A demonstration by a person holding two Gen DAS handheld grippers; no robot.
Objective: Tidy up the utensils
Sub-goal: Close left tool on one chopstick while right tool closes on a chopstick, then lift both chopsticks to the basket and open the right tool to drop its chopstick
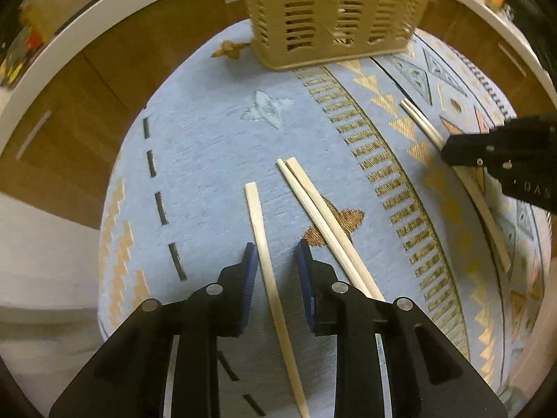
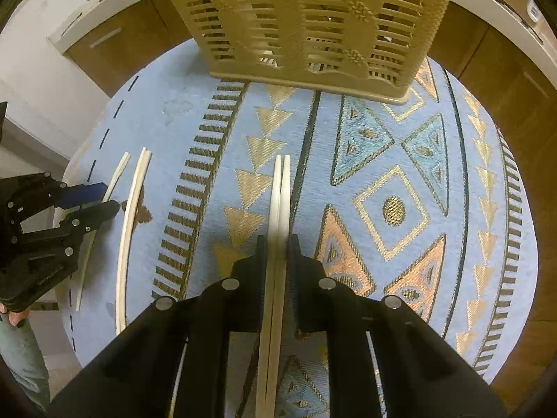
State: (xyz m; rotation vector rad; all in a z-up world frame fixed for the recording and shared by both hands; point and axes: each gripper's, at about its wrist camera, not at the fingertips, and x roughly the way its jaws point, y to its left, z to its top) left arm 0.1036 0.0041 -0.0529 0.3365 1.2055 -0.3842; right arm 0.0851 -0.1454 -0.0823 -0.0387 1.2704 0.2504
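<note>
The fingers (image 2: 296,254) of the right gripper (image 2: 278,247) are closed on a pair of chopsticks (image 2: 282,188) at lower centre; its lower end is cut off. A single chopstick (image 1: 259,223) is flanked, untouched, by the parted left gripper (image 1: 276,261). Only the slatted basket (image 2: 313,35) base is seen, above.

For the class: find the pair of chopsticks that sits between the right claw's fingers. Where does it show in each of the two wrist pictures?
Left wrist view: the pair of chopsticks lies at the right edge, running under the black right claw.
Right wrist view: the same pair runs up the centre, with the claw's fingers closed on its sides.
Shared landmark: the beige slatted basket at the top of both.
</note>
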